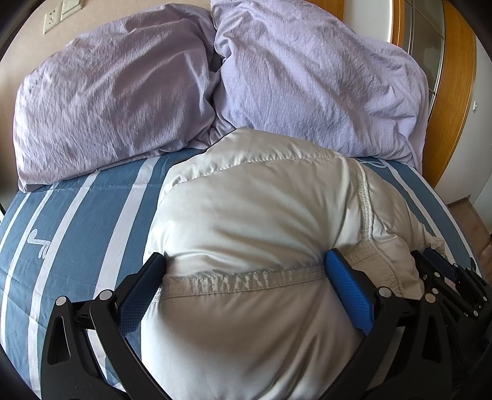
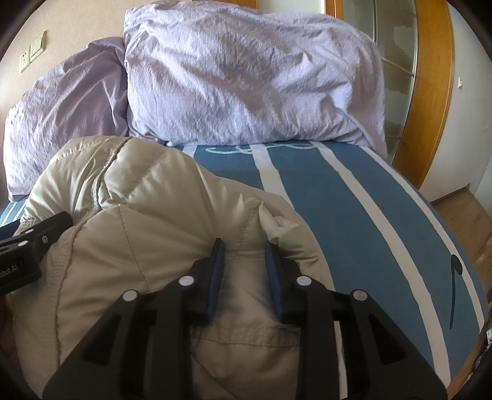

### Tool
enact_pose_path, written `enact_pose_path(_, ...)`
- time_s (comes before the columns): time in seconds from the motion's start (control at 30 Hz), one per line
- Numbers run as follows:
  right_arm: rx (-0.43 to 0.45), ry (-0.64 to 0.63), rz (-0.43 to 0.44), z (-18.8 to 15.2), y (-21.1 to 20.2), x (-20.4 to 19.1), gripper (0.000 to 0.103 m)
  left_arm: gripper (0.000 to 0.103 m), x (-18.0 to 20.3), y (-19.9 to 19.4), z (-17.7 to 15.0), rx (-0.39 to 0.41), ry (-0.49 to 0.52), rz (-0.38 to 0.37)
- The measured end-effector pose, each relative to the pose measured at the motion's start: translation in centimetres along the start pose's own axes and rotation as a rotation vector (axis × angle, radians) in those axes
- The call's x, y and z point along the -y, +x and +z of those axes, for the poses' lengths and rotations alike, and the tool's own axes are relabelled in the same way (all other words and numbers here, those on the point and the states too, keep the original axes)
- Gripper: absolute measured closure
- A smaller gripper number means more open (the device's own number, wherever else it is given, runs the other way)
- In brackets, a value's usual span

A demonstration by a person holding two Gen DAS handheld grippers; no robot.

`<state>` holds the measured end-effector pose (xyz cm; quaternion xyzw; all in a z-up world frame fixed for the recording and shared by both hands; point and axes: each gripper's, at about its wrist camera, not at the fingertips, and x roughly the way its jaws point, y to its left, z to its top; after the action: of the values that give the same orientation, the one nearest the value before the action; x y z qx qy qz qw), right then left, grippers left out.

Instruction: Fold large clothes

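A puffy off-white down jacket (image 1: pixel 261 221) lies bunched on the blue and white striped bed (image 1: pixel 77 221); it also shows in the right wrist view (image 2: pixel 147 215). My left gripper (image 1: pixel 246 261) is open wide, its blue pads on either side of a thick fold at the jacket's near seam. My right gripper (image 2: pixel 243 246) has its jaws narrowed around a fold of the jacket's near right part, fabric bulging between the pads. The right gripper shows at the right edge of the left wrist view (image 1: pixel 442 270), and the left gripper at the left edge of the right wrist view (image 2: pixel 33 240).
Two lilac pillows (image 1: pixel 107 101) (image 1: pixel 323 77) lie at the head of the bed behind the jacket. A wooden door frame (image 2: pixel 436 92) and wooden floor (image 2: pixel 461 209) lie to the right of the bed's edge. A wall with sockets (image 1: pixel 49 18) is at the back left.
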<state>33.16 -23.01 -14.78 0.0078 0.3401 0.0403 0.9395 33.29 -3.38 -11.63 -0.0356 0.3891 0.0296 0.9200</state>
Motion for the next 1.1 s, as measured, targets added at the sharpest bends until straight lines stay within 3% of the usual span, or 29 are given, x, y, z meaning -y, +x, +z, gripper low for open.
enact_pose_path(0.13, -0.078, 0.042, 0.085, 1.2, -0.6, 1.6, 0.066, 0.001, -0.6, -0.9, 0.4, -0.030, 0.008, -0.024)
enact_pose_path(0.2, -0.100, 0.078, 0.145, 1.6, -1.4, 2.7, 0.041, 0.001, -1.2, -1.9, 0.6, -0.041, 0.011, -0.036)
enact_pose_path(0.23, -0.107, 0.093, 0.159, 1.9, -1.8, 3.4, 0.034, 0.001, -1.4, -2.3, 0.6, -0.043, 0.012, -0.039)
enact_pose_path(0.27, -0.115, 0.106, 0.141, 2.2, -2.3, 4.0, 0.020, 0.001, -1.7, -2.8, 0.7, -0.043, 0.016, -0.039)
enact_pose_path(0.33, -0.132, 0.139, 0.158, 2.4, -2.6, 5.2, 0.013, 0.001, -2.2, -3.8, 0.7, -0.038, 0.023, -0.040)
enact_pose_path(0.4, -0.201, 0.205, 0.241, 2.5, -2.0, 6.9, 0.006, 0.001, -2.8, -4.5, 0.6, -0.040, 0.022, -0.048)
enact_pose_path(0.53, -0.379, 0.274, 0.362, 1.9, 0.6, 8.2, 0.004, 0.001, -4.5, -5.6, 0.2, -0.074, -0.021, -0.072)
enact_pose_path(0.7, -0.485, 0.350, 0.458, 0.7, 3.1, 8.7, 0.002, 0.001, -5.5, -6.0, -0.6, -0.107, -0.043, -0.074)
enact_pose_path(1.1, -0.563, 0.410, 0.551, 0.0, 5.6, 7.6, 0.002, 0.001, -6.5, -5.1, -1.0, -0.156, -0.064, -0.104)
